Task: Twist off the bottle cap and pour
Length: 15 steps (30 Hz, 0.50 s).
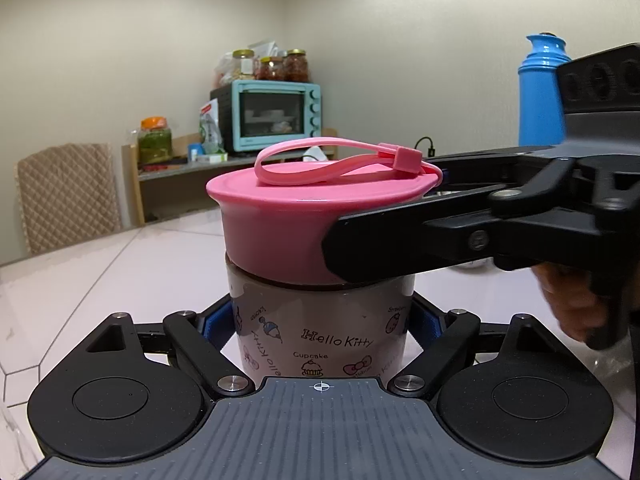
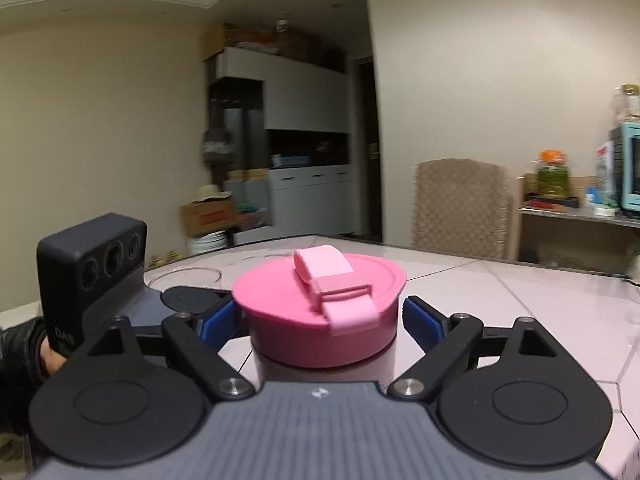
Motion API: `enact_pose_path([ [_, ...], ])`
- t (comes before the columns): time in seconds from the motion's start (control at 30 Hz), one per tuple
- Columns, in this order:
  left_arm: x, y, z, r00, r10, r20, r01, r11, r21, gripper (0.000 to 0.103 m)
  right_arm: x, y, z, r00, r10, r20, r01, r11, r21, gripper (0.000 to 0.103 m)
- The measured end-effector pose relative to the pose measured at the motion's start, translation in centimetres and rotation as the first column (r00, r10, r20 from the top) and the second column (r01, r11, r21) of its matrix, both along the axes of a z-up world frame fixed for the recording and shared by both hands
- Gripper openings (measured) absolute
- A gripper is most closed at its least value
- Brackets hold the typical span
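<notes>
A Hello Kitty bottle [image 1: 320,332] with a pale printed body stands upright on the white tiled table [image 1: 120,272]. My left gripper [image 1: 322,324] is shut on its body, a blue pad pressing each side. On top sits a wide pink cap [image 1: 280,224] with a pink strap loop [image 1: 320,160]. In the right wrist view the cap [image 2: 288,320] lies between the blue pads of my right gripper [image 2: 322,320], which is open, with a small gap on each side. A black finger [image 1: 400,240] of that gripper crosses the cap's front in the left wrist view.
A blue thermos [image 1: 540,92] stands behind the right gripper. A glass rim [image 2: 188,276] lies on the table beyond the left gripper. A padded chair [image 1: 68,196] and a shelf with a teal oven [image 1: 272,116] and jars are at the back. A hand [image 1: 568,308] holds the right gripper.
</notes>
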<state>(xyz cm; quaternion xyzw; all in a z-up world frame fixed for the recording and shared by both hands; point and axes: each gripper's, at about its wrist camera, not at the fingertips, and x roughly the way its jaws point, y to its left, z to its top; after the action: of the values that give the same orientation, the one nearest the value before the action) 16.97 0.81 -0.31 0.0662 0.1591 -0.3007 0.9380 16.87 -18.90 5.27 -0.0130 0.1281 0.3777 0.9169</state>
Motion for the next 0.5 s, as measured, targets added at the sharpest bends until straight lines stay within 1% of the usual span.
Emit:
enact_pose_path([
  [0.1,0.0,0.0,0.0,1.0,0.0,0.0,0.0,1.0,0.0,0.09,-0.4,0.7,0.0,0.996,-0.093,-0.014,0.093,0.996,-0.01,0.092],
  [0.23,0.0,0.2,0.0,1.0,0.0,0.001,0.0,1.0,0.001,0.09,-0.6,1.7,-0.2,0.986,-0.162,-0.03,0.162,0.987,-0.009,0.092],
  [0.4,-0.1,0.0,0.0,1.0,0.0,0.004,0.0,1.0,0.004,0.09,-0.3,3.2,-0.3,0.979,-0.205,-0.014,0.204,0.979,-0.021,0.092],
  [0.5,0.0,0.0,0.0,1.0,0.001,0.003,-0.001,1.0,0.003,0.09,-0.1,4.0,-0.3,0.972,-0.234,-0.005,0.234,0.972,-0.029,0.089],
])
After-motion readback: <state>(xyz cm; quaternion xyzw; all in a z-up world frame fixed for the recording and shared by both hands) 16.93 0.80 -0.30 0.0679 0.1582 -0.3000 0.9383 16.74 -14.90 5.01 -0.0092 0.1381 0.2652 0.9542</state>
